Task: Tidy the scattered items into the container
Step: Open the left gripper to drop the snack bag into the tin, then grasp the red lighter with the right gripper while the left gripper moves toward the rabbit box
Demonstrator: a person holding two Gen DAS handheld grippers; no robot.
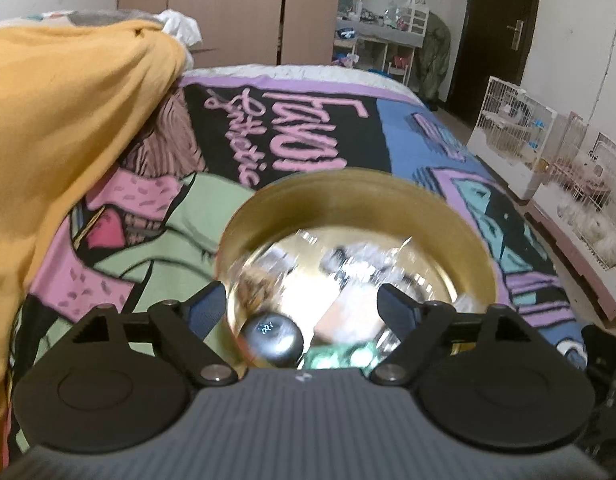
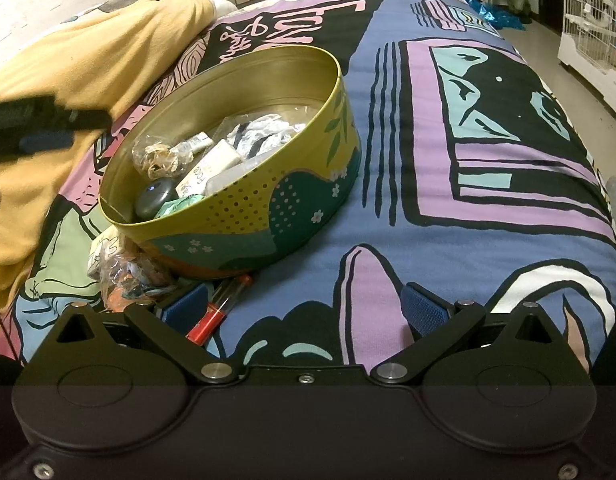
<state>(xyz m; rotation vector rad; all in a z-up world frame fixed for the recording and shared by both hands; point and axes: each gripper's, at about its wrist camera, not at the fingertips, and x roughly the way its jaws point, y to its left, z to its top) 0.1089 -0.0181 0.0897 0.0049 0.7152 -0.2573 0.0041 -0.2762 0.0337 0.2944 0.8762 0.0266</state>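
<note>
A round yellow-green tin (image 2: 244, 208) stands on the patterned bedspread; in the left wrist view its gold inner wall (image 1: 347, 196) fills the middle. It holds several items: a grey round device (image 2: 155, 197), also in the left wrist view (image 1: 272, 336), a white tube (image 2: 212, 166), and crinkled plastic packets (image 2: 160, 156). My left gripper (image 1: 304, 312) is open and empty just above the tin's near rim. My right gripper (image 2: 304, 312) is open and empty over the bedspread. A red tube (image 2: 220, 308) and a plastic packet (image 2: 128, 272) lie in front of the tin, beside the right gripper's left finger.
A yellow blanket (image 1: 68, 112) is heaped at the left of the bed. The bedspread (image 2: 467, 168) stretches right of the tin. White wire cages (image 1: 515, 120) stand on the floor at the right. A wardrobe (image 1: 228, 8) is behind the bed.
</note>
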